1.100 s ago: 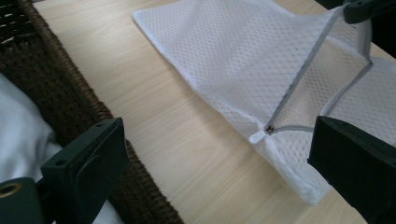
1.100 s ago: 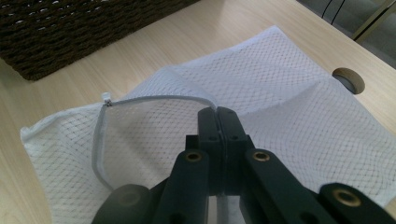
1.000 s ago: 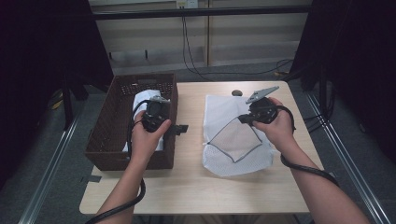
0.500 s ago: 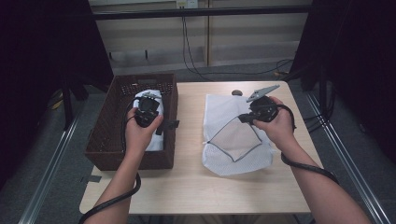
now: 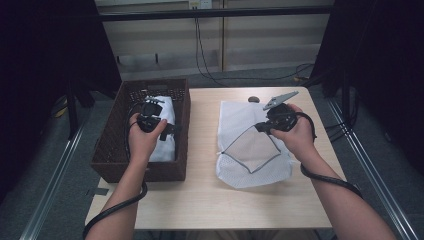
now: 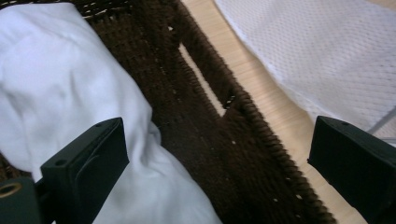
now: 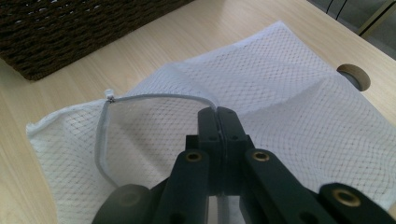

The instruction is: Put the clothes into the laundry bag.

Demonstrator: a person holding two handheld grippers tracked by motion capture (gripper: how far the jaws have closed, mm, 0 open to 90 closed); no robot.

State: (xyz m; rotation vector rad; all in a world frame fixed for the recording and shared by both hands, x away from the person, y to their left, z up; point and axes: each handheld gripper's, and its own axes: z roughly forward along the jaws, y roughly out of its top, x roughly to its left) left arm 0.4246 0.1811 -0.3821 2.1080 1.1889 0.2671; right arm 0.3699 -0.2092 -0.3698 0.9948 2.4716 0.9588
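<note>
The desk (image 5: 200,200) was a light wooden surface carrying two large items side by side. On its left portion stood a dark brown woven basket (image 5: 107,150), rectangular, with its long side running away from the person. On the right portion lay a white mesh laundry bag (image 5: 240,172), flat on the wood and well apart from the basket. The bag's opening, edged with a grey zipper band (image 7: 140,98), was pulled up into a raised, roughly four-cornered mouth.

Inside the basket lay a white garment (image 6: 56,93), bunched and folded, resting along the basket's right wall.

The left hand (image 5: 142,142) held the left claw (image 5: 151,111) above the garment, within the basket outline. In the left gripper view, its two black jaws stood wide apart: one jaw was over the white garment and the other over the desk edge near the mesh bag, with the basket wall between them. Nothing was pressed between the pads.

The right hand (image 5: 297,137) held the right claw (image 7: 218,116) over the bag's upper right part. Its jaws were fully together, pinching the grey zipper band at the far side of the bag mouth and holding that edge lifted off the lower mesh layer.

A small round hole (image 7: 353,75) was set in the desk just beyond the bag.
</note>
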